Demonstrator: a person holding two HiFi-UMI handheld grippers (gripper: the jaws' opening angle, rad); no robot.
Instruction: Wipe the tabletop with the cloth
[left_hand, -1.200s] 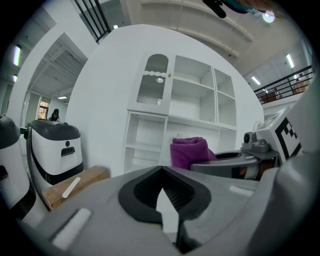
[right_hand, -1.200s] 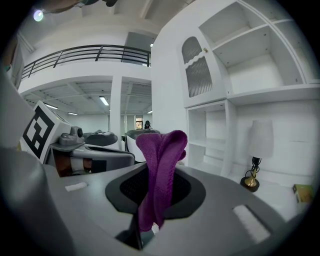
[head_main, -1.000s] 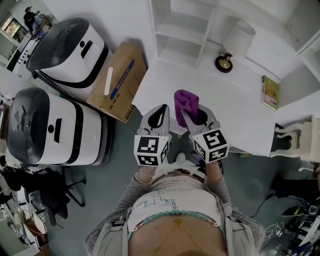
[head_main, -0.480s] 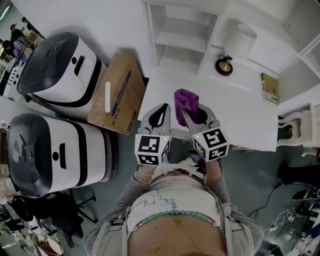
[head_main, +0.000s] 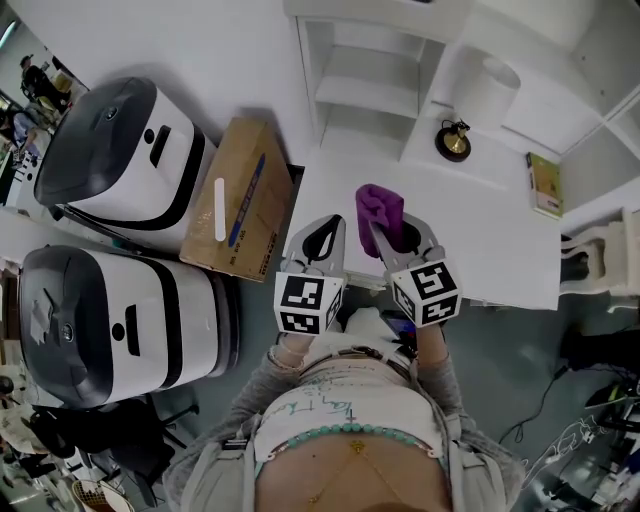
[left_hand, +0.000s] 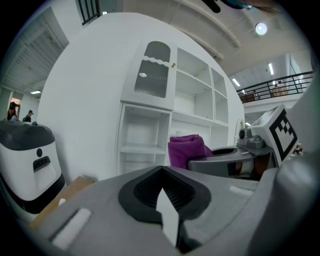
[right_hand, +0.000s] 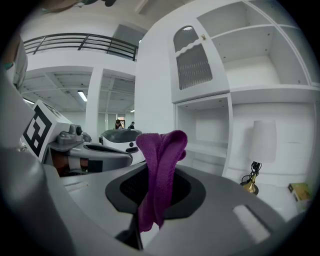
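Head view, cloth (head_main: 380, 212): purple, bunched upright in the right gripper (head_main: 392, 232), held over the near edge of the table (head_main: 500, 250) and not touching it
Head view, change: against the earlier pictures the cloth sits only a little further in over the table; the grippers have hardly moved
Head view, left gripper (head_main: 322, 234): just beside the right one, off the table's near left corner, carrying nothing
Head view, surroundings: lamp (head_main: 458, 138) and book (head_main: 543, 185) stand at the far side of the table, well apart from the cloth; box (head_main: 245, 200) on the floor to the left

Left gripper view, jaws: left gripper (left_hand: 162, 197) pressed together with nothing between
Left gripper view, cloth (left_hand: 186, 150): seen off to the right, sticking up out of the right gripper (left_hand: 225, 161)

Right gripper view, jaws: right gripper (right_hand: 150, 215) pinching the cloth (right_hand: 160, 170), whose folds rise above the tips
Right gripper view, table: white surface ahead with the lamp (right_hand: 257, 150) at its back; no contact shows

Meaning for the task: wiping looks not yet begun; the grip seems firm, and the likely next need is to lower the cloth onto the surface
Risk: a sweep toward the back could reach the lamp
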